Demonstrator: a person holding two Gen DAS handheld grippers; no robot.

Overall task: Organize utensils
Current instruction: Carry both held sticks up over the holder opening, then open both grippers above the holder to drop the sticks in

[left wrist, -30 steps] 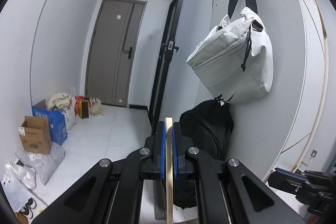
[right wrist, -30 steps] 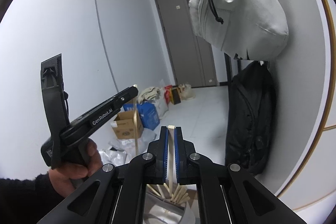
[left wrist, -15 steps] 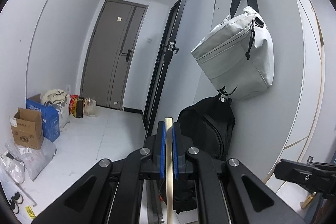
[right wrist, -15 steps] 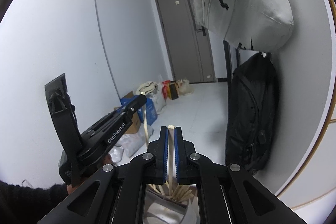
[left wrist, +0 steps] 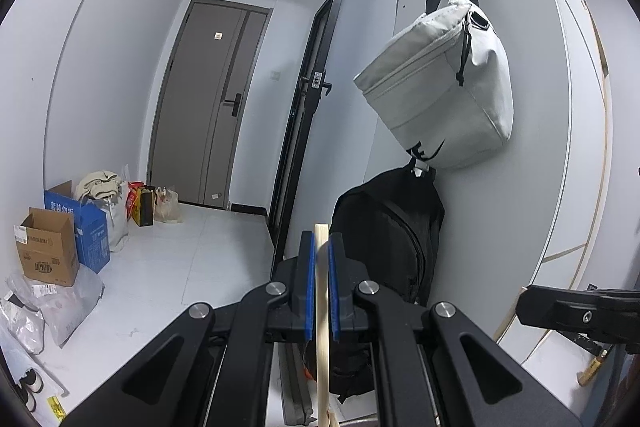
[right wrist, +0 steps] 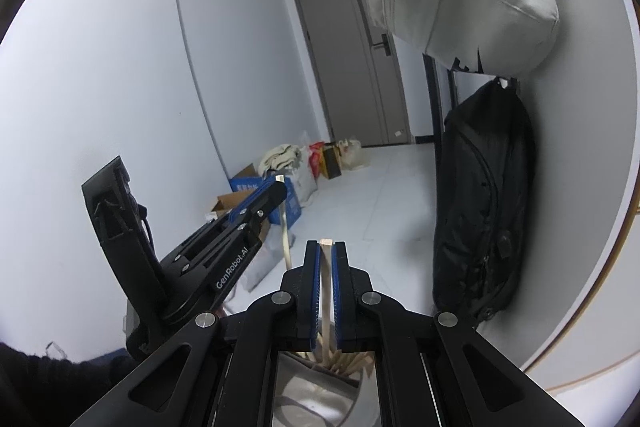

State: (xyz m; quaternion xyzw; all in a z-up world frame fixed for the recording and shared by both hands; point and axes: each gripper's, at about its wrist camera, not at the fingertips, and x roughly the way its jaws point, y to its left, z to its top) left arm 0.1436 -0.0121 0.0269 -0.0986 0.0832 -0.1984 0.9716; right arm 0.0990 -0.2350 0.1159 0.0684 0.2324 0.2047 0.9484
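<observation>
- Gripping a pale wooden chopstick (left wrist: 321, 311), my left gripper (left wrist: 320, 247) has its blue pads pressed against the stick on both sides, the tip poking just past the jaws.
- My right gripper (right wrist: 327, 251) pinches a second chopstick (right wrist: 327, 291) the same way, upright between narrow jaws.
- Only the right wrist view shows me what lies below the jaws: a metal holder (right wrist: 324, 387) with more wooden sticks (right wrist: 350, 363) fanned inside it, and the left gripper off to the left with its stick hanging down.
- Only the left wrist view shows the black door frame (left wrist: 316, 99) straight ahead of the jaws.
- Beyond both jaws I see a white tiled floor (left wrist: 168, 259), a grey door (left wrist: 204, 99), cardboard boxes (left wrist: 48, 251) to the left, and a grey bag (left wrist: 440, 87) above a black backpack (left wrist: 388, 239) to the right.
</observation>
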